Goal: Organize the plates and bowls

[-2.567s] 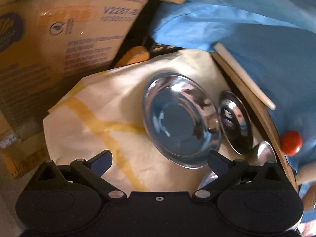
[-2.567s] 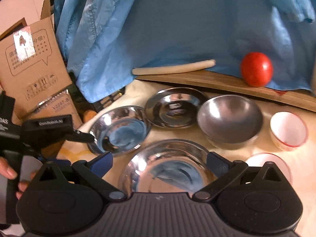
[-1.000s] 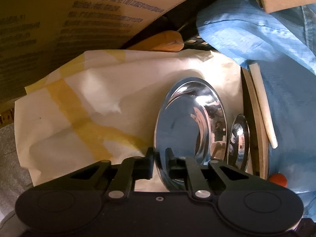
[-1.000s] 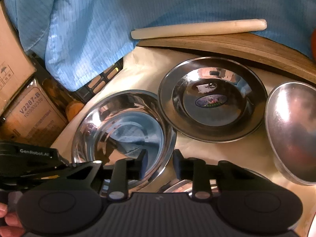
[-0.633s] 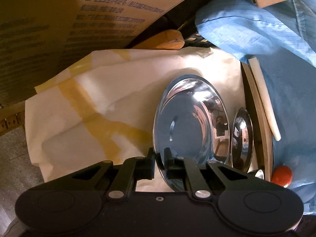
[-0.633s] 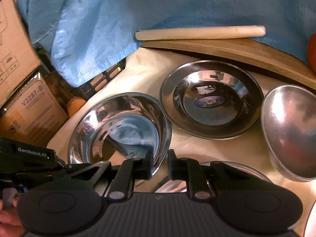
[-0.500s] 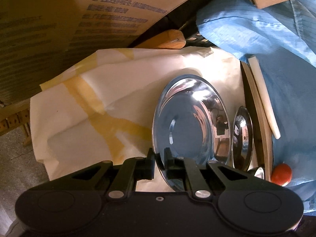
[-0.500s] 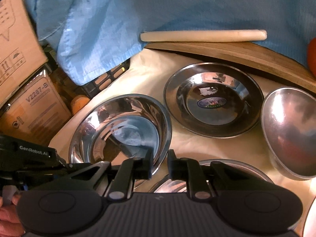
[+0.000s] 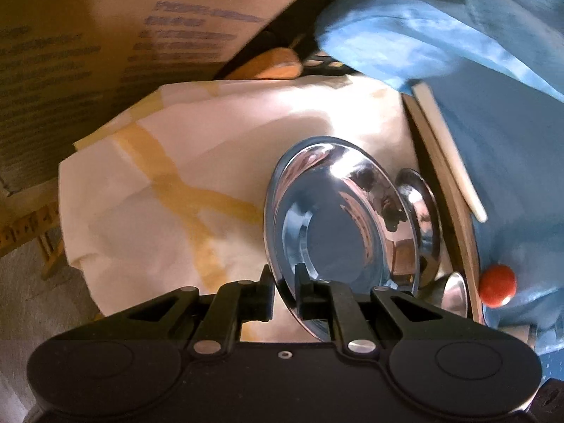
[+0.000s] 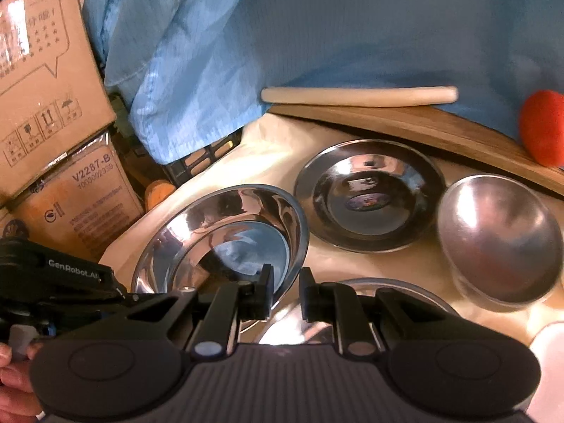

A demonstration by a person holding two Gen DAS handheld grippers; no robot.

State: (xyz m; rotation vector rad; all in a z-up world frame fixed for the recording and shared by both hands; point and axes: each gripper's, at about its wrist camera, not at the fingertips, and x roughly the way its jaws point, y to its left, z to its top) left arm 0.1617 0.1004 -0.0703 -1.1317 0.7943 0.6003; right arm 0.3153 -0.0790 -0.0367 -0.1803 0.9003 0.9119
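Steel plate (image 10: 225,232), shiny and deep-rimmed, sits tilted at the left edge of the cream paper-covered surface (image 9: 148,190), gripped from two sides. On its left rim the left gripper (image 9: 284,294) is clamped narrow, one finger inside the rim and one outside; in the right wrist view that gripper's black body (image 10: 67,282) shows at the plate's left, with a person's fingers (image 10: 14,380) below it. On the plate's near right rim the right gripper (image 10: 285,294) has its jaws drawn narrow, the rim edge between them. Just right of the held plate a second steel plate (image 10: 370,201) lies flat on the paper, toward the far edge. Further right stands a matte steel bowl (image 10: 500,239), near but apart from that plate. Below the right gripper, the rim of another steel dish (image 10: 405,292) shows. Along the far edge runs a wooden board (image 10: 423,123) carrying a pale rolling pin (image 10: 359,96) and, at its right end, a red tomato (image 10: 543,127).
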